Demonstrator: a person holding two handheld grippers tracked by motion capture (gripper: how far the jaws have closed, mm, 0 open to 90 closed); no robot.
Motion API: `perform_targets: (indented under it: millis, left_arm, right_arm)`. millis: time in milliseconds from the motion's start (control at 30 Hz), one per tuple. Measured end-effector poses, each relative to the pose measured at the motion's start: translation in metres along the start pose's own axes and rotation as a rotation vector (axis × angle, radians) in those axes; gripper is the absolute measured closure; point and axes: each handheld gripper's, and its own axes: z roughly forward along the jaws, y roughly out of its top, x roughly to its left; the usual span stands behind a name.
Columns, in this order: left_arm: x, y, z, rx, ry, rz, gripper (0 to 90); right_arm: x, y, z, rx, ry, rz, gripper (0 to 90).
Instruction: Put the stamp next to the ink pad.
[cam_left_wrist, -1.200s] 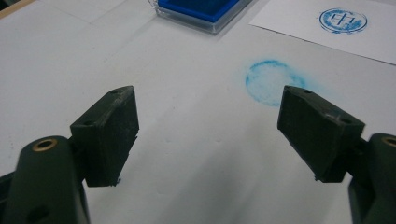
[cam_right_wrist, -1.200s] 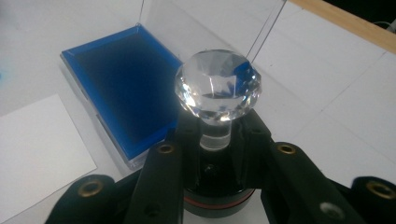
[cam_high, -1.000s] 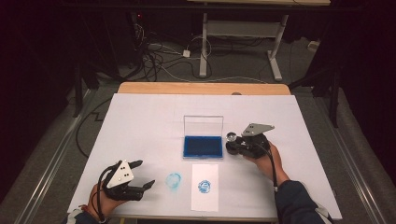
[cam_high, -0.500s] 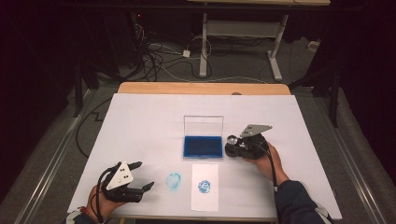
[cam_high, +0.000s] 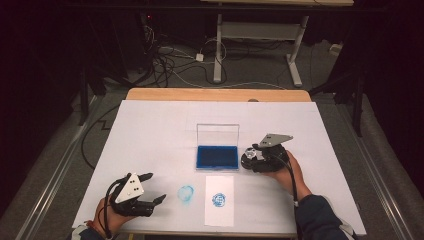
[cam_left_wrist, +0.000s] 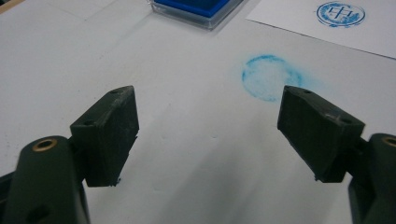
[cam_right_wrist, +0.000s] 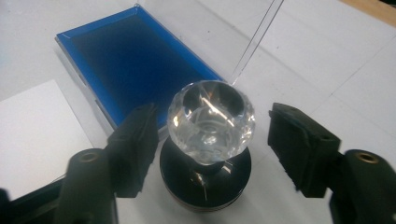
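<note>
Standing upright on the surface (cam_high: 150, 130) beside the ink pad (cam_right_wrist: 140, 65), the stamp (cam_right_wrist: 210, 140) sits between the right gripper's (cam_right_wrist: 212, 149) wide, untouching fingers (cam_right_wrist: 137, 140); the left gripper (cam_left_wrist: 210, 135) gapes empty, well apart.

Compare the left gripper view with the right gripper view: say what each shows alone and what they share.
Left gripper view alone: a round blue smudge on the table and a blue stamp print on the paper, past open, empty jaws.

Right gripper view alone: a stamp with a clear faceted knob standing between open jaws, and the pad's raised clear lid.

Both: the blue ink pad, the paper, the white table.
</note>
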Motion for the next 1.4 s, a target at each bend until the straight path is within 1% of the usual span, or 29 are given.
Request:
perform_targets:
  millis: [67,133,167,233,300,400,433,567,667,767,933,1000,1067,1133,1200,1300,1400]
  left_arm:
    - [0.0,0.0,0.0,0.002,0.0,0.003,20.1]
    - [0.0,0.0,0.0,0.002,0.0,0.003,20.1]
    - [0.0,0.0,0.0,0.001,-0.001,0.003,20.1]
    - [0.0,0.001,0.001,0.003,-0.002,0.005,20.1]
    - [-0.001,0.001,0.001,0.005,-0.003,0.007,20.2]
    - [-0.001,0.001,0.001,0.006,-0.004,0.009,20.1]
    - [-0.001,0.001,0.001,0.007,-0.004,0.009,20.1]
    - [-0.001,0.001,0.002,0.007,-0.005,0.01,20.1]
    - [-0.001,0.001,0.002,0.009,-0.006,0.011,20.2]
    - [-0.001,0.002,0.002,0.007,-0.005,0.009,20.1]
    - [-0.001,0.002,0.003,0.01,-0.005,0.012,20.2]
    - [-0.001,0.002,0.003,0.013,-0.002,0.015,20.2]
    - [-0.002,0.003,0.002,0.004,0.016,0.017,20.2]
    - [-0.001,0.003,0.001,-0.008,0.015,0.008,20.2]
    - [-0.001,0.003,0.001,-0.004,0.016,0.013,20.2]
    - [-0.002,0.003,0.001,-0.004,0.017,0.015,20.2]
    - [-0.002,0.003,0.001,-0.003,0.015,0.015,20.2]
  right_arm:
    - [0.0,0.001,-0.002,-0.014,-0.014,0.002,28.1]
    - [0.0,0.001,-0.004,-0.026,-0.026,0.003,26.1]
    - [0.0,0.003,-0.005,-0.037,-0.037,-0.002,23.5]
    - [0.001,0.003,-0.006,-0.042,-0.039,-0.002,22.7]
    - [0.001,0.003,-0.007,-0.055,-0.04,0.001,18.9]
    - [0.003,0.004,-0.009,-0.081,-0.052,-0.002,19.5]
    - [0.004,0.005,-0.012,-0.104,-0.067,-0.001,18.7]
    - [0.005,0.006,-0.015,-0.125,-0.081,-0.003,18.0]
    - [0.006,0.007,-0.017,-0.133,-0.087,-0.006,17.8]
    - [0.007,0.008,-0.018,-0.149,-0.088,0.008,17.8]
    - [0.011,0.012,-0.023,-0.167,-0.097,0.0,17.8]
    - [0.012,0.013,-0.026,-0.176,-0.096,-0.004,17.8]
    - [0.014,0.015,-0.028,-0.182,-0.098,-0.017,17.8]
    - [0.015,0.016,-0.03,-0.182,-0.102,-0.029,17.8]
    - [0.017,0.017,-0.031,-0.183,-0.098,-0.036,18.6]
    - [0.019,0.018,-0.035,-0.186,-0.106,-0.05,18.4]
    - [0.021,0.019,-0.039,-0.2,-0.103,-0.053,18.4]
